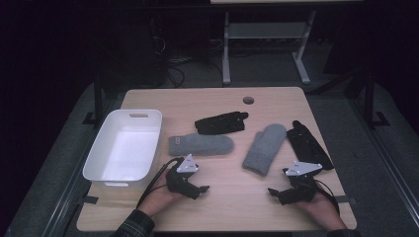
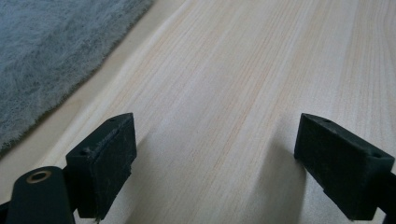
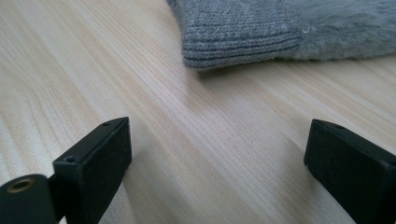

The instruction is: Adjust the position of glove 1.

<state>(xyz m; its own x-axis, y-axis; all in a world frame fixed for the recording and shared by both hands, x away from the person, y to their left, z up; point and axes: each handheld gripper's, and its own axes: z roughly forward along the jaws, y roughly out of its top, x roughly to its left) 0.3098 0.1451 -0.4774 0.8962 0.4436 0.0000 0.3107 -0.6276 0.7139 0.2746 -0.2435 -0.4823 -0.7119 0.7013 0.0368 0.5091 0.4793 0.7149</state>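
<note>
Both grippers rest low at the near edge of the tabletop, jaws spread wide, nothing between them. Left gripper sits near-left; the left grey mitten lies just beyond it, long axis running left to right, its fuzzy edge at the upper left of the left gripper view. Right gripper sits near-right; the right grey mitten lies just beyond and slightly left, long axis slanting far-right to near-left, ribbed cuff nearest the jaws. Each hand is nearer its own mitten. Two black gloves lie farther off; white bin stands at left, likely the destination.
</note>
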